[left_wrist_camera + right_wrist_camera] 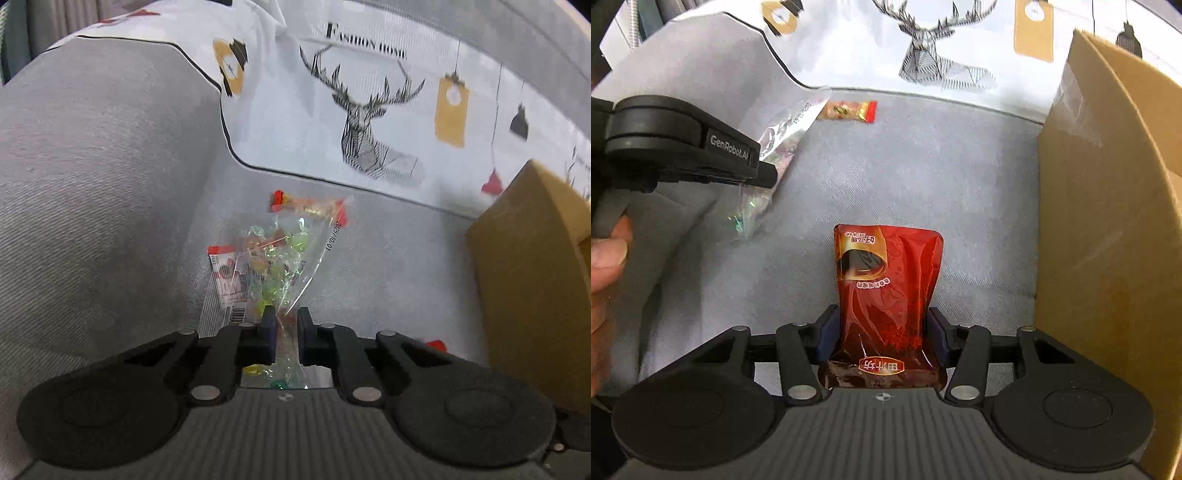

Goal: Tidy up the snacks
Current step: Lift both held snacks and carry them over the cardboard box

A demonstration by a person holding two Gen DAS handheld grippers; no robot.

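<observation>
Both grippers are loaded, nothing visibly boxed yet. The left gripper (285, 325) has its fingers nearly together, pinched on the thin plastic of a clear candy bag (275, 258); the film runs between the pads, and the rest of the bag hangs forward with wrapped sweets inside. From the right wrist view the same candy bag (775, 147) looks partly off the sofa seat (923, 177), dangling from the left gripper (764, 173), with a person's hand (605, 266) on the handle at the left edge.

The right gripper (884, 332) has its fingers part-way apart and clamped on the sides of a red pouch (886, 288), which points away from the camera over the seat.

Left to do: one small orange-red snack bar (849, 110) lies loose on the seat near the deer cushion (923, 44), well apart from both grippers. The left view shows another red-edged packet (225, 273) behind the candy bag; whether it is lying there or caught up with the bag cannot be told.

The cardboard box (1108, 221) stands at the right, just beside the red pouch, likely the target. Its inside is not visible, so what already sits in it cannot be told.

Judgement: early to mid task. Two items gripped and awaiting placement, at least one more to fetch.
</observation>
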